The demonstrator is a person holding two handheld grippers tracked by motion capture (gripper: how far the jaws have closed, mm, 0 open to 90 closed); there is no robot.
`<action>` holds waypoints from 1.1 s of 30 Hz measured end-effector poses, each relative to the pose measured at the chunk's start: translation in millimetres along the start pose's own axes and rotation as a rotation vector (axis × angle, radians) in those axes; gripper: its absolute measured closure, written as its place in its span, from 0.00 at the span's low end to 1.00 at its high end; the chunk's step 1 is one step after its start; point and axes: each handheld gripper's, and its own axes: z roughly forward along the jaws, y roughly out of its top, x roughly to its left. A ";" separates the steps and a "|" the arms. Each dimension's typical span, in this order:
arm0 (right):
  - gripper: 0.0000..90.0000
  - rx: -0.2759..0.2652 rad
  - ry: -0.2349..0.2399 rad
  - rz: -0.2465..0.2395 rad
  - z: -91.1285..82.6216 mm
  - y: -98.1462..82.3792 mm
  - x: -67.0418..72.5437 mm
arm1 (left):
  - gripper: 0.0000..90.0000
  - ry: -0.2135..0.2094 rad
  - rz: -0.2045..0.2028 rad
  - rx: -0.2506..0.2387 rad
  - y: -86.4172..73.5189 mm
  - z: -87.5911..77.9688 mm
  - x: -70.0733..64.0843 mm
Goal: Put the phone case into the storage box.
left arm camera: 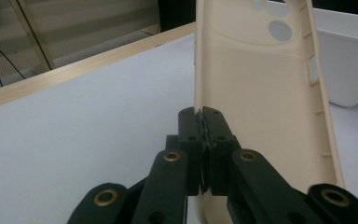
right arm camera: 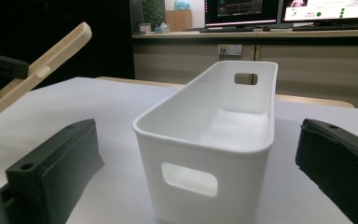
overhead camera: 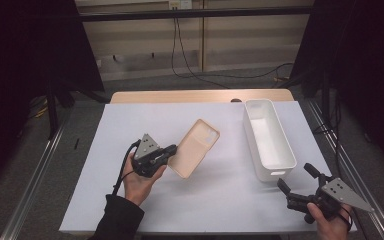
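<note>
A beige phone case (overhead camera: 195, 148) hangs above the white table cover, hollow side up, tilted toward the back right. My left gripper (overhead camera: 171, 150) is shut on its near left rim; in the left gripper view the case (left arm camera: 261, 93) rises from between the closed jaws (left arm camera: 204, 122). A white oblong bin (overhead camera: 267, 137) stands empty at the right of the table. My right gripper (overhead camera: 296, 177) rests open near the front right corner, aimed at the bin's near end (right arm camera: 205, 154), with nothing between its jaws. The case (right arm camera: 37, 70) shows at the upper left of the right gripper view.
The white cover (overhead camera: 130, 120) lies over a wooden table whose back edge (overhead camera: 200, 95) shows beyond it. Metal rails (overhead camera: 35, 175) run along both sides. Cables trail on the floor behind. Monitors and a bench stand far off in the right gripper view.
</note>
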 end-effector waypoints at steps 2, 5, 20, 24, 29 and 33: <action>0.00 -0.003 0.005 0.007 1.0 3.2 4.1 | 0.97 -0.003 -0.002 -0.009 0.6 0.0 -1.7; 0.00 0.004 0.023 0.008 3.7 6.5 9.8 | 0.97 -0.005 0.009 -0.013 1.8 0.1 -4.4; 0.00 -0.014 0.072 0.023 16.8 25.6 29.5 | 0.97 0.007 0.032 -0.081 4.8 -1.3 -26.5; 0.01 -0.012 0.100 0.021 26.8 31.3 36.5 | 0.97 0.002 0.035 -0.100 5.6 0.1 -31.3; 0.03 0.003 0.144 0.021 38.9 35.2 44.9 | 0.97 0.000 0.028 -0.108 5.0 5.2 -35.1; 0.05 -0.001 0.156 0.032 49.0 40.7 48.5 | 0.97 -0.011 0.008 -0.100 3.8 9.5 -34.9</action>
